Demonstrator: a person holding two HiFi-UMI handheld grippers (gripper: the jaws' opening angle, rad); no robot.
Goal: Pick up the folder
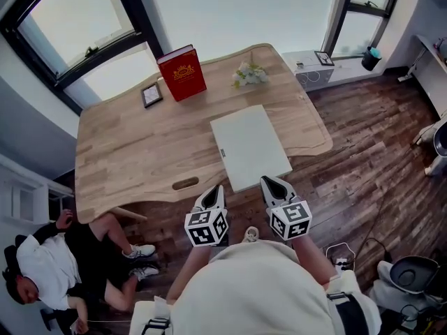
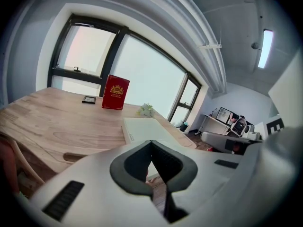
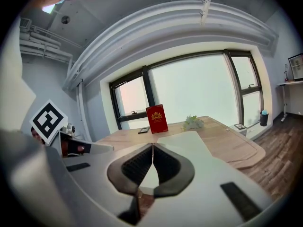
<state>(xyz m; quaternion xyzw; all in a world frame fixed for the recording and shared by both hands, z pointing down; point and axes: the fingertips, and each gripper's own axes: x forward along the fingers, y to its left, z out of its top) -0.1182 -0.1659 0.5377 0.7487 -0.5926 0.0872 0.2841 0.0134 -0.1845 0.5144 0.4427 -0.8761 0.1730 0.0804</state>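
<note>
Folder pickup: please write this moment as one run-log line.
phase: before grasp | folder: flat on table, untouched | left gripper: shut, empty, by folder's near edge | right gripper: shut, empty, by folder's near edge

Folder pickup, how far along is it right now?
Done: nothing yet. The white folder lies flat on the table, untouched. In hand: the left claw and right claw hover shut and empty, just short of its near edge. Left: open a claw, grip the folder's edge and lift it.
</note>
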